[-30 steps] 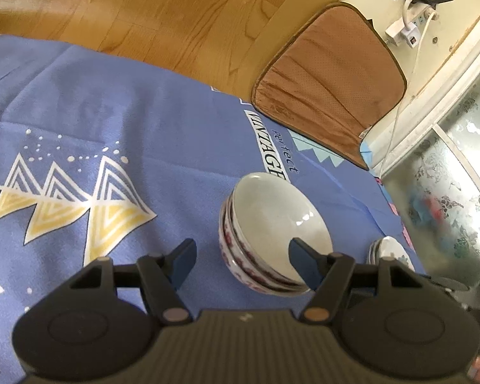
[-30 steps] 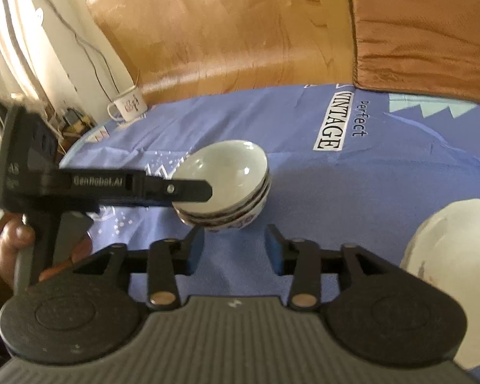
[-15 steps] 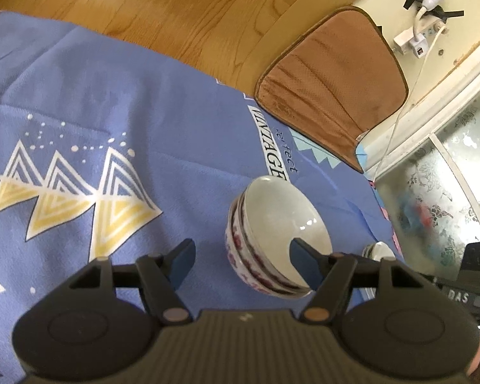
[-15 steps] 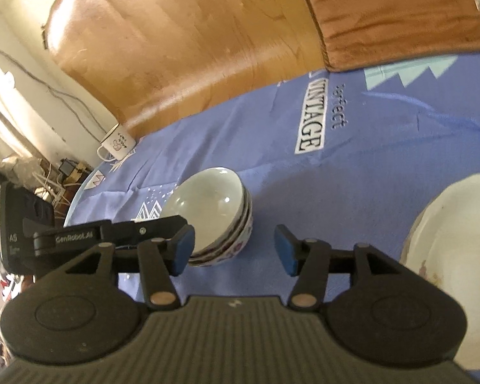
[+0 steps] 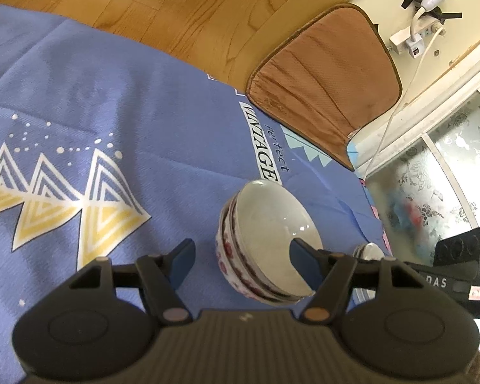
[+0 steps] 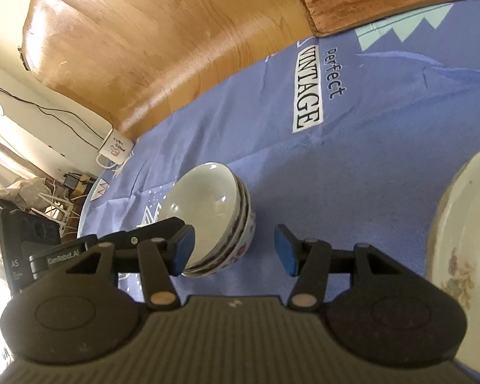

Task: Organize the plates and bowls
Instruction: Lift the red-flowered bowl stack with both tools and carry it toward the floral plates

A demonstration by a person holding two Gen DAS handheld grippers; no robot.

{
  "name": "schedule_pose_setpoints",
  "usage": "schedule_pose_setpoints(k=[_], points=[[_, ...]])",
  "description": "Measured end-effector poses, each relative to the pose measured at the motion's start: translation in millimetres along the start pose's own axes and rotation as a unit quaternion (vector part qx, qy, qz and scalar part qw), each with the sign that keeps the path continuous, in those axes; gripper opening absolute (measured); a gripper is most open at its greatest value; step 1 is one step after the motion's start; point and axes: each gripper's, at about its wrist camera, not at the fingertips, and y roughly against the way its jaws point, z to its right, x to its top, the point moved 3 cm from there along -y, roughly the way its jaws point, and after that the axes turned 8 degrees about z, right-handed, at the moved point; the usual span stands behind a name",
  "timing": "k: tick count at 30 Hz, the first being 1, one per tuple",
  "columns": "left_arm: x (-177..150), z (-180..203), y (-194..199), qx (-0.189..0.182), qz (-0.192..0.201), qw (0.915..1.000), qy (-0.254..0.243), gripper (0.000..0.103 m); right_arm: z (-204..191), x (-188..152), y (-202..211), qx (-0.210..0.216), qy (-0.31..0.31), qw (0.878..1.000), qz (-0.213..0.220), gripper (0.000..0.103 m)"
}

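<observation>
Left gripper (image 5: 241, 257): jaws wide apart, one finger over the inside of the top bowl, the other beside the stack, no pad pressing. Bowls (image 5: 265, 243): nested stack on the blue cloth (image 5: 112, 102), below the "VINTAGE" print, toward the cloth's right edge. Right gripper (image 6: 235, 249): jaws have just been opening, now parted; bowls just ahead, touching neither pad. Plate (image 6: 464, 240): on the cloth at its right edge, well apart from the bowls.
</observation>
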Motion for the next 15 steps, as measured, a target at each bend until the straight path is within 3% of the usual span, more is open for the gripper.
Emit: schedule_pose_setpoints(k=[4, 5, 7, 8, 10, 15], points=[[1.3, -3.4, -4.6, 0.004, -0.003, 1.0, 0.005, 0.061, 0.4, 3.4, -7.7, -0.003, -0.004, 1.0, -0.004, 0.058], [0.2, -4.8, -6.1, 0.006, -0.006, 0.9999, 0.007, 0.055, 0.1, 3.6, -10.2, -0.004, -0.005, 1.0, -0.007, 0.057], [-4.7, -8.0, -10.6, 0.008, -0.013, 0.9998, 0.01, 0.045, -0.8, 1.9, -18.1, -0.003, -0.003, 1.0, -0.02, 0.049], [-7.0, -8.4, -9.5, 0.009, -0.002, 0.9999, 0.007, 0.041, -1.2, -0.4, -23.8, -0.003, -0.003, 1.0, -0.031, 0.037], [-10.4, -7.9, -8.9, 0.008, 0.004, 1.0, 0.003, 0.026, -0.5, -5.0, -31.6, 0.0, -0.01, 0.999, -0.033, 0.033], [-10.4, -5.2, -6.5, 0.018, 0.003, 0.9998, 0.012, 0.026, -3.9, -6.4, -28.2, -0.005, -0.009, 1.0, -0.023, 0.031]])
